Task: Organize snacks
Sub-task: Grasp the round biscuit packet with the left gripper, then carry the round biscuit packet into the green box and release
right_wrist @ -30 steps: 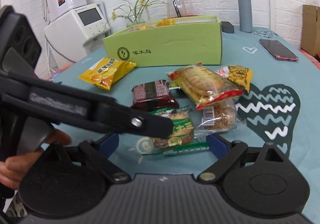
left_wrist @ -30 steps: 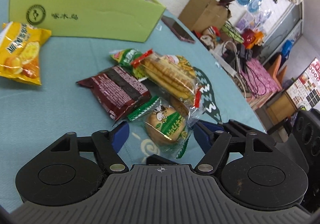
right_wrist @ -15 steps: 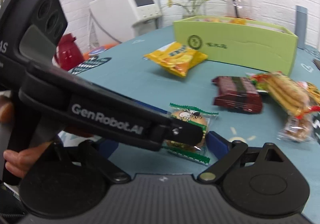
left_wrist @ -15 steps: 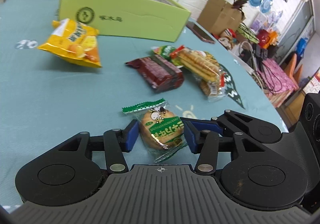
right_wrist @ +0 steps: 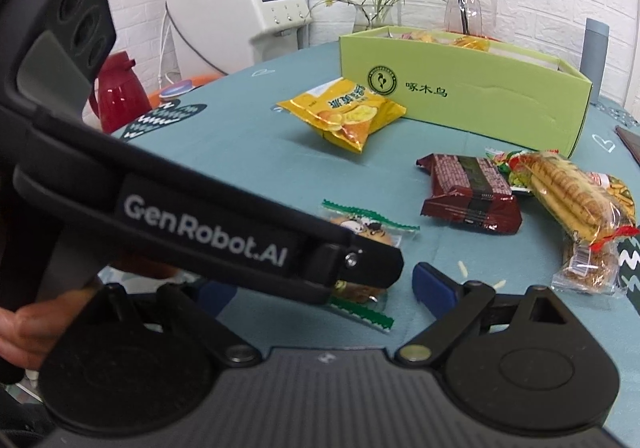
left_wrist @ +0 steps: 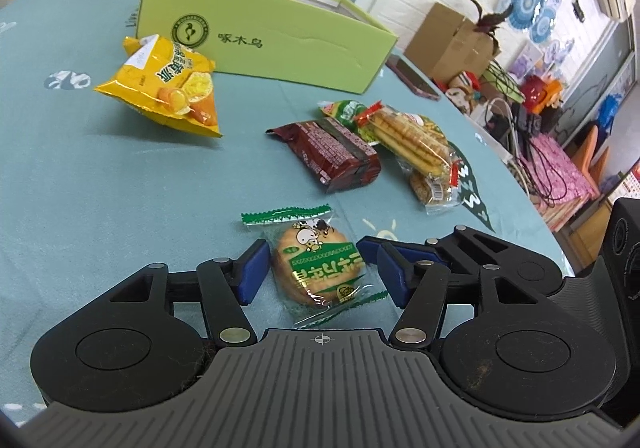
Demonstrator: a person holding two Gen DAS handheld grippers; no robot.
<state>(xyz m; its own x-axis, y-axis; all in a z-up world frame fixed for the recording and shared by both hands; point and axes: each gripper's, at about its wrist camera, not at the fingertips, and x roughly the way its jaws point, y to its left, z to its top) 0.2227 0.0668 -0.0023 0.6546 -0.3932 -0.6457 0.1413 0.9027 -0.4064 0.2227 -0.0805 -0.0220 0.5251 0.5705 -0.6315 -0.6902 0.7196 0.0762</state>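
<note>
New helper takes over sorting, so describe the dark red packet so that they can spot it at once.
Start at the long green box at the back of the teal table. In front of its right half lies a cluster of snacks; the dark red packet is its leftmost piece. Unlike its clear-wrapped neighbours, it is opaque maroon and brick-shaped.

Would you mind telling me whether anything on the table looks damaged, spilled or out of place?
Nothing looks spilled or torn. The oddities are small: the green box has a crease along its front wall, and several snacks lie loose on the tablecloth rather than in it, including the round biscuit pack between the left gripper's open jaws.
</note>
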